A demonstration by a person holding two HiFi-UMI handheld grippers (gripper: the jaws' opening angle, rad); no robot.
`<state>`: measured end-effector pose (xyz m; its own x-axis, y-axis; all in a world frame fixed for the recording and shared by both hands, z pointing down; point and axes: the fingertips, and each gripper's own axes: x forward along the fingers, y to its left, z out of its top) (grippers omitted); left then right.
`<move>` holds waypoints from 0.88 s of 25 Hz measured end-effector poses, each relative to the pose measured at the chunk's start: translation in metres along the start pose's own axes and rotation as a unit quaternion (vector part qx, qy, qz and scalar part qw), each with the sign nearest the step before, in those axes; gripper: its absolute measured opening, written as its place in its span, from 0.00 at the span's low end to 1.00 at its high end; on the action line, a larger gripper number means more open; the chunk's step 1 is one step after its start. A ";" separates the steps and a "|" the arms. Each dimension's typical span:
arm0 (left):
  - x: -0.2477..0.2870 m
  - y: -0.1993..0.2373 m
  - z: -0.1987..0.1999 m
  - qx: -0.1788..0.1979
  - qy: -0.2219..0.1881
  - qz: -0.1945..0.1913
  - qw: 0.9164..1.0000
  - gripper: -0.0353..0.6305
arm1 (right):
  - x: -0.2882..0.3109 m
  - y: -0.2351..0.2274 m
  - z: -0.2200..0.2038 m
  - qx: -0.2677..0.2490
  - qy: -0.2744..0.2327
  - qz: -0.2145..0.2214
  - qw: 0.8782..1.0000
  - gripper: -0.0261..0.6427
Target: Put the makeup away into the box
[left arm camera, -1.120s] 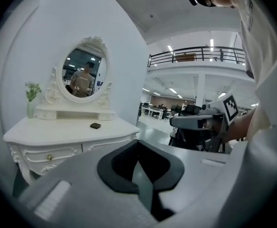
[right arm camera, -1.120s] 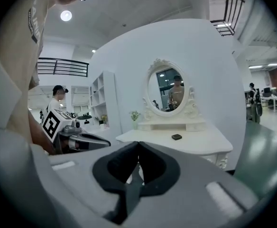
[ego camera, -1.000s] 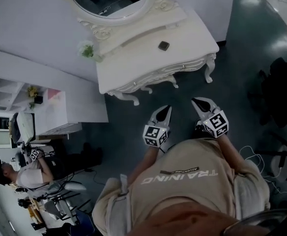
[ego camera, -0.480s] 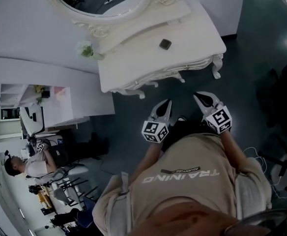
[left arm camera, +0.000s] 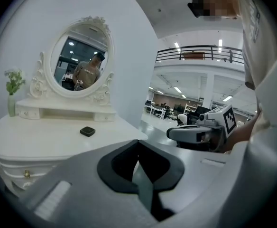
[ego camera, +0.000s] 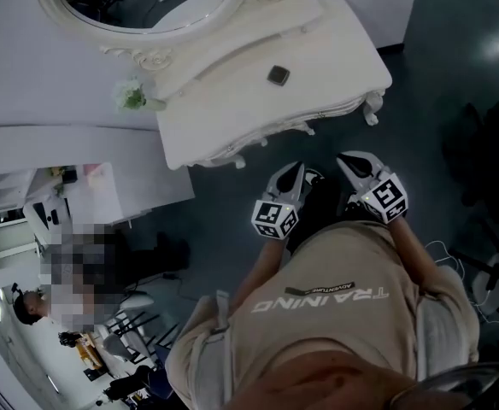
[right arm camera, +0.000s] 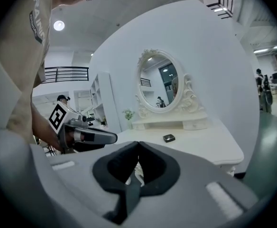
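On the white dressing table [ego camera: 232, 114] lay a small dark makeup compact [ego camera: 277, 76], well apart from the left gripper [ego camera: 294, 173] and right gripper [ego camera: 354, 162], both with jaws pressed together, empty.

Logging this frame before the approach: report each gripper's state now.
Left gripper: shut, holding nothing.
Right gripper: shut, holding nothing.
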<state>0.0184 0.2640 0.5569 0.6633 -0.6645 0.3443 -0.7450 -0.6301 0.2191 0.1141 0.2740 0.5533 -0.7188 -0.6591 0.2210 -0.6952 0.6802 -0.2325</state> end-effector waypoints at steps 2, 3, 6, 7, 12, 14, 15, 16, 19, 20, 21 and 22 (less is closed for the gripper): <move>0.014 0.011 0.015 0.014 -0.012 -0.006 1.000 0.05 | 0.012 -0.011 0.009 -0.009 0.004 -0.003 1.000 0.04; 0.019 0.017 0.022 0.018 -0.015 -0.011 1.000 0.05 | 0.019 -0.016 0.014 -0.012 0.004 -0.007 1.000 0.04; 0.029 0.038 0.036 0.025 -0.019 -0.031 0.999 0.05 | 0.044 -0.027 0.034 -0.021 0.002 -0.018 1.000 0.04; 0.031 0.047 0.041 0.028 -0.020 -0.035 0.999 0.05 | 0.053 -0.029 0.043 -0.029 0.001 -0.021 0.999 0.04; 0.046 0.090 0.068 0.031 -0.027 -0.045 0.998 0.05 | 0.083 -0.044 0.089 -0.069 -0.004 -0.049 0.996 0.04; 0.054 0.104 0.080 0.032 -0.033 -0.055 0.997 0.05 | 0.090 -0.054 0.100 -0.067 -0.003 -0.067 0.995 0.04; 0.060 0.112 0.086 0.035 -0.036 -0.061 0.997 0.05 | 0.095 -0.060 0.104 -0.065 -0.003 -0.078 0.995 0.04; 0.066 0.120 0.091 0.038 -0.039 -0.069 0.996 0.05 | 0.100 -0.068 0.108 -0.063 -0.003 -0.091 0.994 0.04; 0.086 0.139 0.105 0.050 -0.043 -0.093 0.993 0.05 | 0.114 -0.089 0.106 -0.043 0.003 -0.127 0.991 0.04; 0.090 0.145 0.108 0.052 -0.043 -0.100 0.993 0.05 | 0.120 -0.095 0.102 -0.034 0.007 -0.134 0.990 0.04; 0.094 0.150 0.111 0.054 -0.043 -0.107 0.992 0.05 | 0.127 -0.101 0.097 -0.025 0.011 -0.139 0.990 0.04; 0.096 0.155 0.111 0.057 -0.041 -0.113 0.991 0.05 | 0.135 -0.106 0.092 -0.017 0.015 -0.142 0.990 0.04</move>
<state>-0.0253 0.0580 0.5225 0.8190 -0.5292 0.2218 -0.5674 -0.8045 0.1758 0.0912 0.0837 0.5206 -0.4932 -0.8159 0.3017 -0.8689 0.4787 -0.1257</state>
